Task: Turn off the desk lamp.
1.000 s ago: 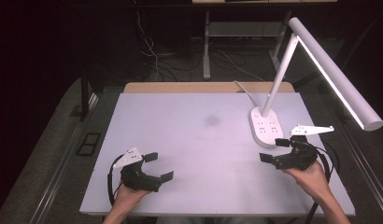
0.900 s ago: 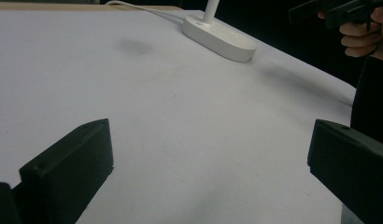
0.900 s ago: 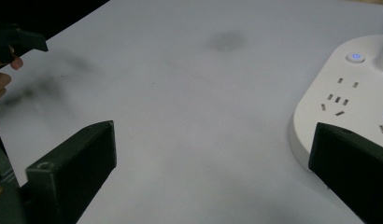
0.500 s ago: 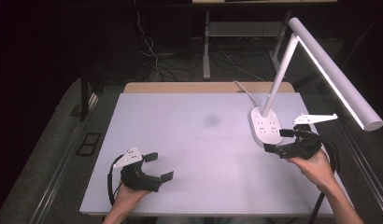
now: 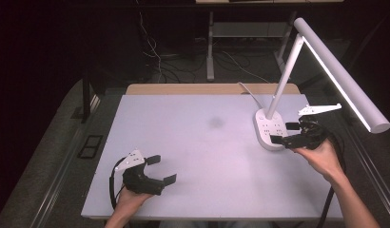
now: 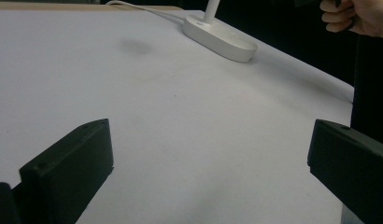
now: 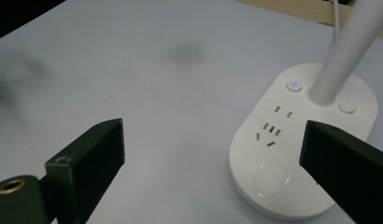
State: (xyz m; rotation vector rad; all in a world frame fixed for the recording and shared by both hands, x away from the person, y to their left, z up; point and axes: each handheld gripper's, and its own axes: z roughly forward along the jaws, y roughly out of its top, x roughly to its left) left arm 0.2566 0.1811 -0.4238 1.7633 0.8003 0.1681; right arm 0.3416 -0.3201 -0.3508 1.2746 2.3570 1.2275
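Right gripper (image 5: 289, 133) jaws are spread, nothing between them, poised just over the lamp (image 5: 321, 71) base (image 7: 301, 140) at the bench's (image 5: 198, 142) right side. Left gripper (image 5: 160, 170) jaws are also spread, empty, low over the near-left bench.

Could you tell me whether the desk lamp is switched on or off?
On: the lamp's light bar glows white along its underside, and a blue power button is lit on its base.

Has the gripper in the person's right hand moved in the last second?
Yes. The right gripper has moved away from the person and slightly left, closing in on the lamp base, which stayed put; its open jaws now reach that base's near end.
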